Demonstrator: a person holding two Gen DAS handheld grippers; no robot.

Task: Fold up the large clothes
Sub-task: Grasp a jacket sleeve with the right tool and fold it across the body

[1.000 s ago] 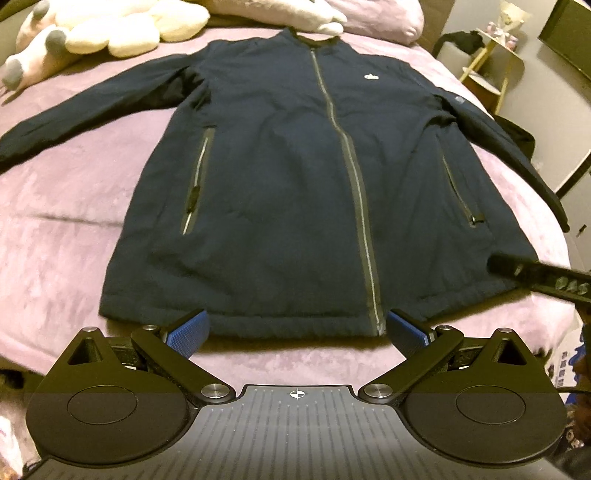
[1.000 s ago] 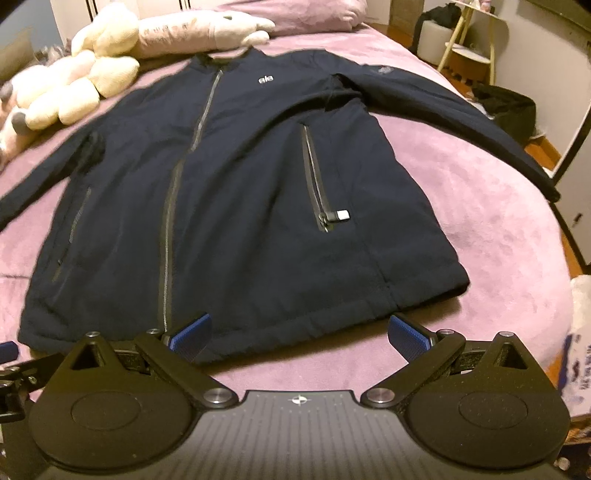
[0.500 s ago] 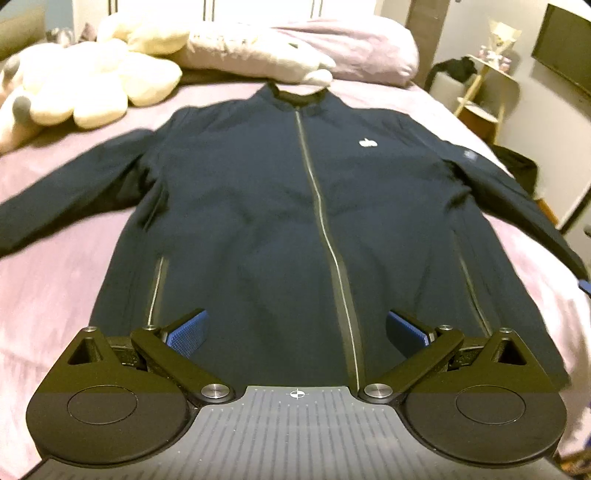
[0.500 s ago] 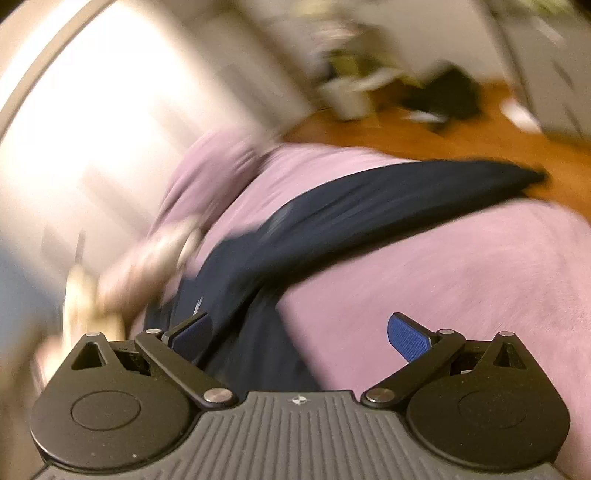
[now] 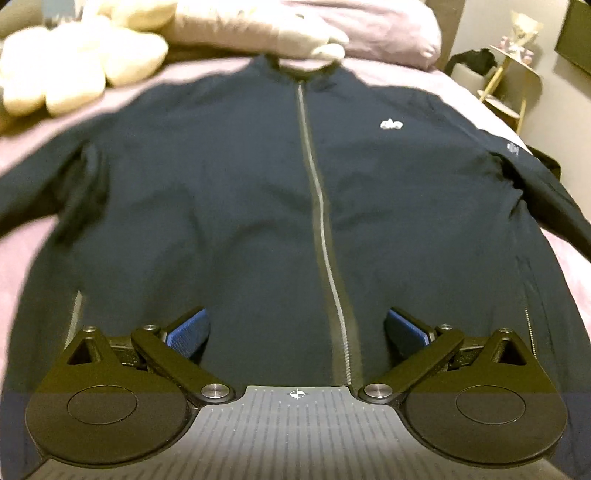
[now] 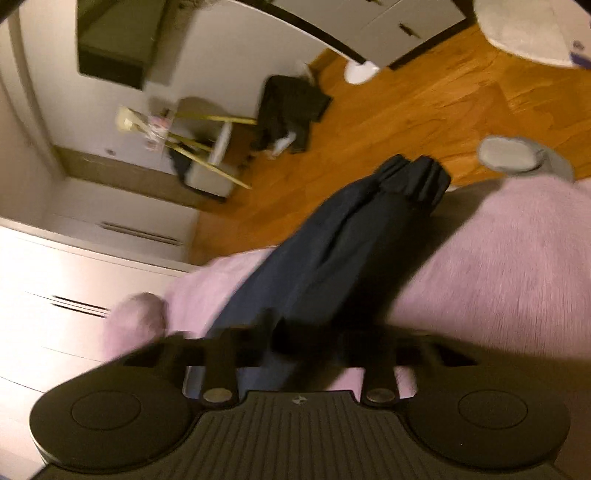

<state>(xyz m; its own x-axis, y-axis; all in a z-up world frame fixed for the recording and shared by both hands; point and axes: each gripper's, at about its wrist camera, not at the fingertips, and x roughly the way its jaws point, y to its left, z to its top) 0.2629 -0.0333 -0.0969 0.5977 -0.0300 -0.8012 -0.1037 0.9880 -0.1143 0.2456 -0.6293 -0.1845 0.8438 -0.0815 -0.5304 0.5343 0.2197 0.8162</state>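
A dark navy jacket lies flat and zipped on the pink bed cover, collar at the far end. My left gripper hovers open over the jacket's lower front, and the zipper runs up between its blue pads. In the rolled, blurred right wrist view, the jacket's sleeve stretches away to its cuff at the bed's edge. My right gripper is closing, its jaws drawn together on the near part of that sleeve.
Cream plush toys and a pink pillow lie beyond the collar. A small side table stands beside the bed. On the wooden floor lie dark clothes and a grey slipper.
My left gripper moved forward from the hem over the jacket's front, still open. My right gripper rolled, swung out to the right sleeve, and its jaws went from wide apart to closed on it.
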